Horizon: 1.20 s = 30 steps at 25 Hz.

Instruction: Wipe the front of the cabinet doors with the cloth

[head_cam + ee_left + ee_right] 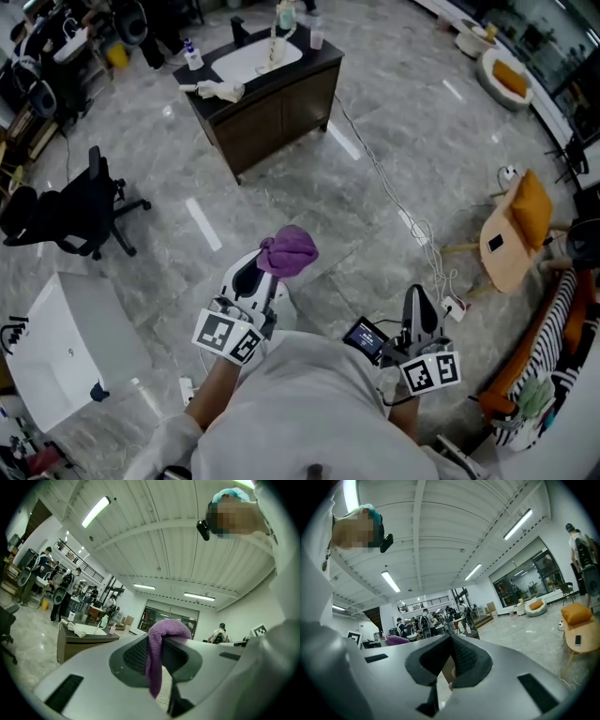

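you stand well short of the cabinet (277,118) at upper centre of the frame, left gripper (269,275) jaws pinching the purple cloth (291,249) ready for its doors, right gripper (418,300) jaws pressed together, empty.

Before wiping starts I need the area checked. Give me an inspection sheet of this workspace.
Surface: grey floor; cabinet stands ahead, apart from both grippers.
Job's things: purple cloth, bunched.
Clutter: bottle and white rag on the cabinet top.
Grippers: left gripper shut on the cloth; right gripper shut, empty.
Cables: white cable trails across the floor.
Surroundings: office chair at left, wooden chair at right.
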{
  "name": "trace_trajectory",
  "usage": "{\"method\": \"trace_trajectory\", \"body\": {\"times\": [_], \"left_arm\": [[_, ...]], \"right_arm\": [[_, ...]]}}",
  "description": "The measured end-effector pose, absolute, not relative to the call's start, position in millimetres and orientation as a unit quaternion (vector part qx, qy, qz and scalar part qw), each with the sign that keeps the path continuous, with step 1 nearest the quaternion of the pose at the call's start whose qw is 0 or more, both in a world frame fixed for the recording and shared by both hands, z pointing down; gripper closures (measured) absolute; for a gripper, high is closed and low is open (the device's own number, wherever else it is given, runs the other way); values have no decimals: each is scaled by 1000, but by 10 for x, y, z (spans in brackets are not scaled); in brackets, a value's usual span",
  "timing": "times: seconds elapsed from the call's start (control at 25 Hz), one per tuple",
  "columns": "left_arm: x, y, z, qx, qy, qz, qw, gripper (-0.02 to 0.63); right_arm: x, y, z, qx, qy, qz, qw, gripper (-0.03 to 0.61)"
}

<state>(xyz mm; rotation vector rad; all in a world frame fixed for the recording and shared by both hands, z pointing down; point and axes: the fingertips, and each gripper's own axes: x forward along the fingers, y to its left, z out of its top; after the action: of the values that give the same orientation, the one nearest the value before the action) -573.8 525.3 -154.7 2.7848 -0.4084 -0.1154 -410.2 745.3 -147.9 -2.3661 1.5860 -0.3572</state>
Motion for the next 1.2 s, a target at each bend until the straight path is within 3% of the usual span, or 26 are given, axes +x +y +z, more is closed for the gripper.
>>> {"method": "trace_trajectory", "body": {"times": [0.44,0.84,1.2], "left_arm": [[-5039,3947,-1601,985,-108,-45,128,560],[-4565,3693,-1375,981,-104,-14,162,560],[-3544,3377,-1468,979,-147,-10,143,560]], "right_arm": [[-3540,6260,-1499,-837,525,-109,112,552],[-2996,5786,-1296,-831,528,-136,112,552],[-1747,5242,-1244,-801,569,-139,125,552]]}}
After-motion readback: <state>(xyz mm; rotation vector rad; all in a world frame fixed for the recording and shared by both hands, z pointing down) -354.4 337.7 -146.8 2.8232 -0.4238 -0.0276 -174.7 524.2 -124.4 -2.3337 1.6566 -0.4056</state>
